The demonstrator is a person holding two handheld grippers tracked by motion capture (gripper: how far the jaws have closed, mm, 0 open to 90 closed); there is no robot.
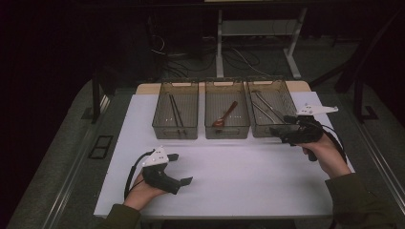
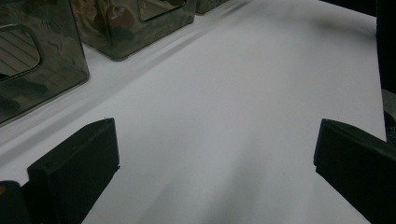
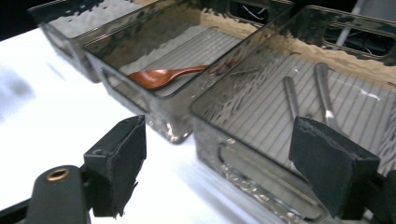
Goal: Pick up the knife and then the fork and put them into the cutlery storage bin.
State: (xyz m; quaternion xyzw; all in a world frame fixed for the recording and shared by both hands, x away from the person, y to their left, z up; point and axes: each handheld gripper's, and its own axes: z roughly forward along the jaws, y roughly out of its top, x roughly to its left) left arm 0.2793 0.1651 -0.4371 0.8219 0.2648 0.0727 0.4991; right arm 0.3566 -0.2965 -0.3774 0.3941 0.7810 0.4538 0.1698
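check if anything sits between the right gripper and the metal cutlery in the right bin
Only the bin's front wall. The right gripper is open at that wall, and the metal cutlery lies inside behind it. The bin has no lid.

Three bins stand in a row across the far side of my table point(image 1: 229, 186). The left bin point(image 1: 175, 110) holds chopsticks point(image 1: 175, 110), the middle bin point(image 1: 227, 109) a spoon point(image 1: 225, 115), the right bin point(image 1: 272, 107) two metal utensils point(image 1: 266, 109). My right gripper point(image 1: 282, 128) sits at the near wall of the right bin, with those utensils just beyond its jaws. My left gripper point(image 1: 180, 168) lies nearer me, before the left bin and well apart from it.
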